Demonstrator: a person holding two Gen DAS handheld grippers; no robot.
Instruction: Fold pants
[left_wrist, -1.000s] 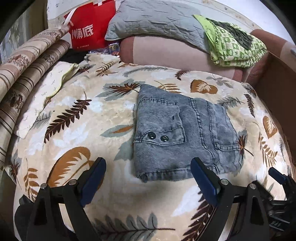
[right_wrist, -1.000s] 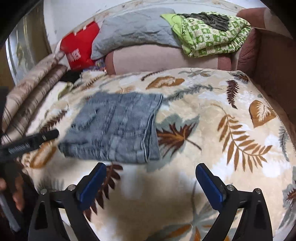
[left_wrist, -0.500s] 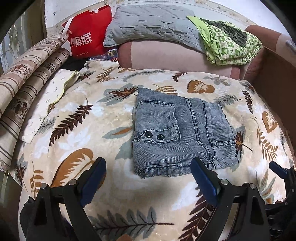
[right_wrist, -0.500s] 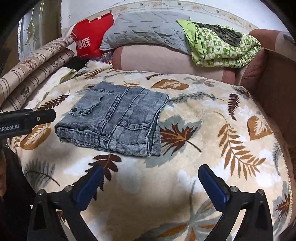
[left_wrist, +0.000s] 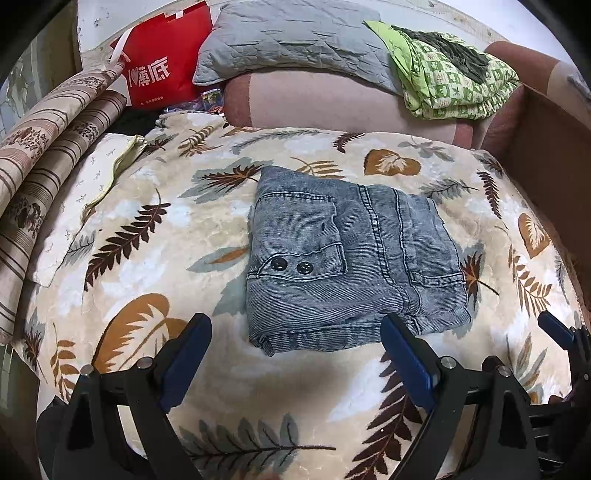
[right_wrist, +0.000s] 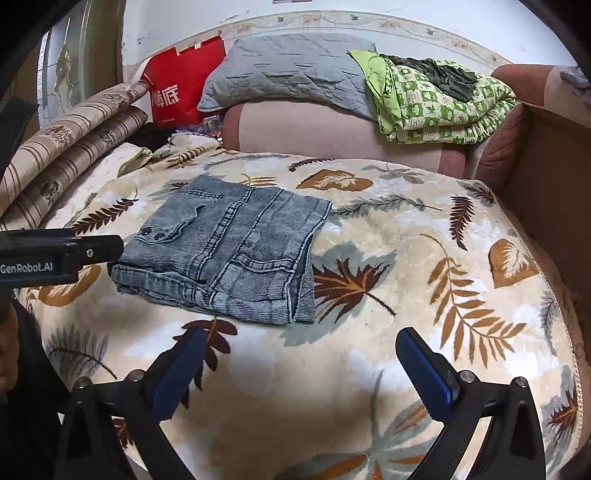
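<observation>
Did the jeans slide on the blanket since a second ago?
No. The folded jeans lie where they did: their far left corner still touches the same brown feather leaf printed on the blanket; only the cameras shifted.

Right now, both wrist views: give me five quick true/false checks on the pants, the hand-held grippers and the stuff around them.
1. The pants lie folded into a compact stack on the leaf-print blanket. True.
2. The left hand-held gripper is clamped on the pants. False: its jaws stand open, short of the near edge.
3. The right hand-held gripper is open and holds nothing. True.
4. Two dark buttons show on the top layer of the pants. True.
5. The red bag sits on top of the pants. False: it stands at the far end behind the blanket, beside the grey pillow.
</observation>
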